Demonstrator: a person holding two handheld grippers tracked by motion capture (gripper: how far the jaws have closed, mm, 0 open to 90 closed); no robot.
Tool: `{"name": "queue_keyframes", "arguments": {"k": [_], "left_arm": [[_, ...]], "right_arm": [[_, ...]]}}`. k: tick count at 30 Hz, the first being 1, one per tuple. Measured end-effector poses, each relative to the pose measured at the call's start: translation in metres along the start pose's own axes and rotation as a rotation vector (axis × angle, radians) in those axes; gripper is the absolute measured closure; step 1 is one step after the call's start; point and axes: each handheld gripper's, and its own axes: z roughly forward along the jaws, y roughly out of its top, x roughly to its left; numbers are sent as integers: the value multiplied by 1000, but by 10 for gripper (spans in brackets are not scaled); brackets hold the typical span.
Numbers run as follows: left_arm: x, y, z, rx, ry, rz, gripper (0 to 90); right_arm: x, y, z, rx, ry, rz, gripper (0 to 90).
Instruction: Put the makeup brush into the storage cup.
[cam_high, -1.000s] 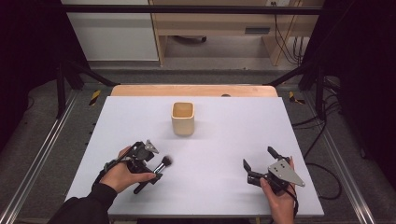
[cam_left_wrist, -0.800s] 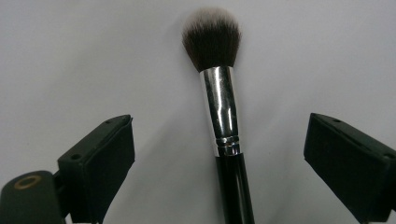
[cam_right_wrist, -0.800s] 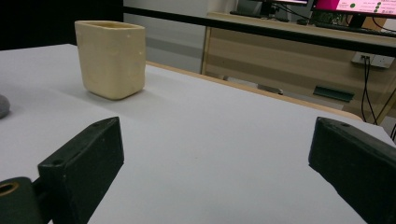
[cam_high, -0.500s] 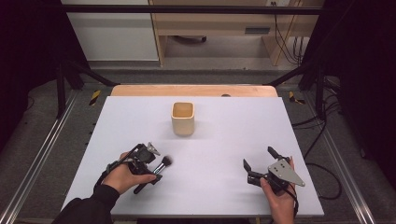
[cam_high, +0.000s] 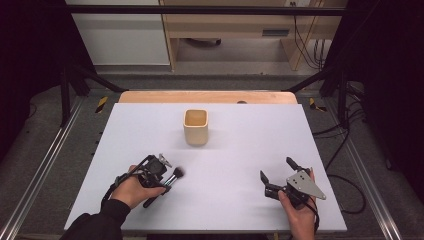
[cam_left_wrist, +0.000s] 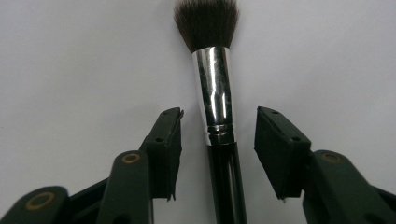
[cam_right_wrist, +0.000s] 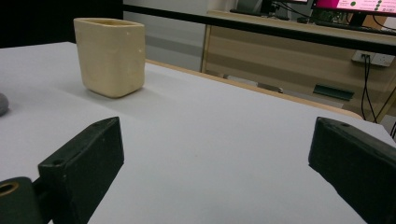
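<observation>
**A:** Where does your left gripper (cam_high: 162, 176) stand?

**B:** You hold it low over the white table (cam_high: 240, 150), near the front left part, with the makeup brush (cam_high: 167, 182) lying between its jaws. In the left gripper view the brush (cam_left_wrist: 219, 121) runs straight up the middle: black handle at the bottom, shiny metal collar above it, dark bristles at the top.

**A:** Are your jaws on it?

**B:** They have just been closing in on it, yet a strip of table shows on each side of the handle, so the pads are apart from the brush and you grip nothing. The brush lies flat on the table, bristles pointing away from your hand, toward the middle of the table.

**A:** And your right gripper (cam_high: 280, 176)?

**B:** You hold it near the front right part of the table, well apart from the brush. Its jaws stand wide, with bare table between them in the right gripper view.

**A:** What else is on the table?

**B:** A cream square cup (cam_high: 195, 127) stands upright toward the back, about midway across, well apart from both of your grippers. In the right gripper view the cup (cam_right_wrist: 110, 56) sits up and to the left, beyond the jaws
</observation>
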Motion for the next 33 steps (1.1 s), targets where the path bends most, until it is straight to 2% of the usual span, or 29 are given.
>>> {"name": "queue_keyframes", "arguments": {"k": [5, 22, 26, 33], "left_arm": [[0, 0, 2, 11, -3, -16, 547], [-1, 1, 6, 36, -7, -8, 676], [-1, 1, 7, 29, -7, -25, 698], [-3, 0, 8, 38, 0, -2, 718]], "right_arm": [[0, 0, 0, 1, 2, -1, 35], [0, 0, 0, 3, 2, -1, 37], [0, 0, 0, 4, 3, -1, 37], [0, 0, 0, 5, 1, 2, 38]]}}
